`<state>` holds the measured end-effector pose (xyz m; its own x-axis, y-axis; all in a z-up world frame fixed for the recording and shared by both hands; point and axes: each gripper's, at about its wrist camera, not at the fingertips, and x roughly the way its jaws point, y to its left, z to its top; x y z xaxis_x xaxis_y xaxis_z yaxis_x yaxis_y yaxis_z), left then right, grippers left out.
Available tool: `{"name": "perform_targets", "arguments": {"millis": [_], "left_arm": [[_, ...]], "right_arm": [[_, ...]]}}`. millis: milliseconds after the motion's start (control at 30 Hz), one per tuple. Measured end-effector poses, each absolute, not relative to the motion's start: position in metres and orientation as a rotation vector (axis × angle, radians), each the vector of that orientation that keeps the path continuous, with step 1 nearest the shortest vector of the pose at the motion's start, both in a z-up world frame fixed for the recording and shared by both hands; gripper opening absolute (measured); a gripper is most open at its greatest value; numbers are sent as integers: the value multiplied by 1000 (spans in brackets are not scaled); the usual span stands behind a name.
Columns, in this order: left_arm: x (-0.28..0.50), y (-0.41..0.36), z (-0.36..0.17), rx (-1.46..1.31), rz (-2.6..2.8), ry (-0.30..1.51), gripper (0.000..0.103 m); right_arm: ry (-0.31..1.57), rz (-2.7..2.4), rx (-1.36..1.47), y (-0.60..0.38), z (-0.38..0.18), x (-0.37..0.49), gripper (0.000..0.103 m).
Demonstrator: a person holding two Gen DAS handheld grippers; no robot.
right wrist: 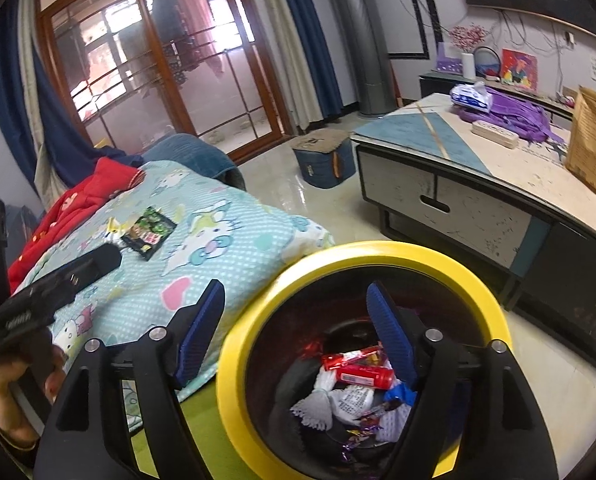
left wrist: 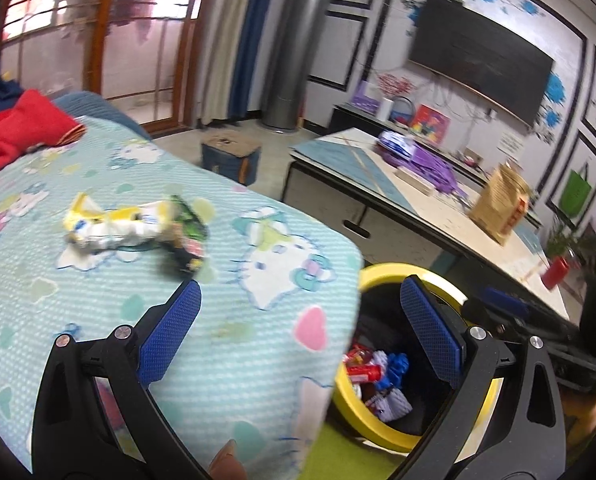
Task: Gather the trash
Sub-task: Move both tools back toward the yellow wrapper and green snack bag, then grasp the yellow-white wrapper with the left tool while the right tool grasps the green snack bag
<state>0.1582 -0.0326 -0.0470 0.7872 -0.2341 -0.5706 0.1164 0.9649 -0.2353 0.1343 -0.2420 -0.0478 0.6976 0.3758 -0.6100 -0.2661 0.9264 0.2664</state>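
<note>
I can read no lettering anywhere. The brown paper bag (right wrist: pixel 593 140) far right beyond my jaws and the white crumpled wrapper (right wrist: pixel 351 400) below them carry print, too blurred.

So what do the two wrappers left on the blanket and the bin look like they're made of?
Yellow-white wrapper: probably thin plastic film, crumpled and twisted. Green-black wrapper: glossy printed film or foil, lying flat. Bin: smooth yellow rim looks like hard plastic, with a dark interior. Blanket: soft textured fabric.
</note>
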Motion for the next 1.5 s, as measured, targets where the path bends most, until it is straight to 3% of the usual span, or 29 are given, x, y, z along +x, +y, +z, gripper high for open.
{"name": "perform_targets", "arguments": {"millis": [600,1200,1433,1500], "left_arm": [[159,96,-34,-405,118,595,92],[176,148,-69,-622,111,602,92],[188,149,-77,-675,64,606,71],[191,151,-81,-698,57,613,66]], "right_arm": [[700,562,-1,-113,-41,147,77],[786,591,-132,-14,-61,208,77],[807,596,-135,-7,-68,221,60],[817,593,-131,-7,-72,222,45]]}}
